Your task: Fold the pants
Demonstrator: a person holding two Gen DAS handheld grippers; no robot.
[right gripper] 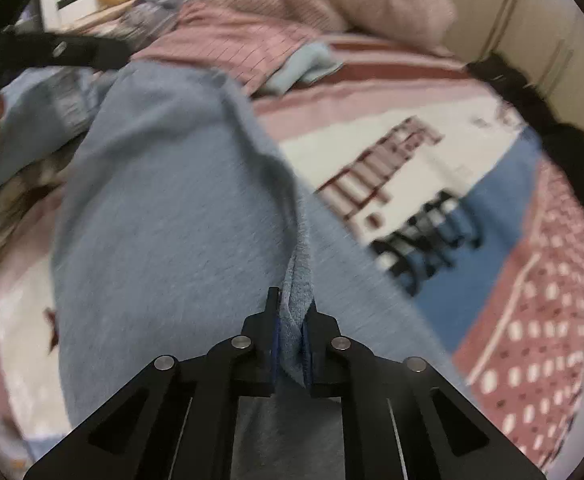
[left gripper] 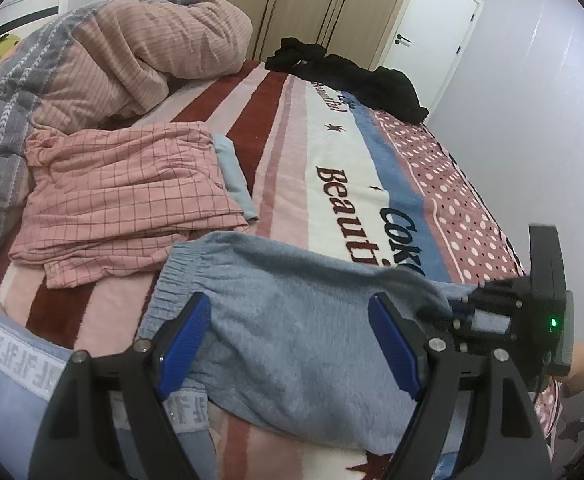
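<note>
Grey-blue fleece pants lie on the striped bed blanket, elastic waistband to the left. My left gripper is open above the pants, its blue pads apart and holding nothing. My right gripper is shut on a pinched fold of the pants and lifts that edge; this view is motion-blurred. The right gripper also shows in the left wrist view at the pants' right end.
Folded pink checked pants lie on a light blue garment at the left. A rolled pink duvet fills the back left. A black garment lies at the far edge. A wall and door stand on the right.
</note>
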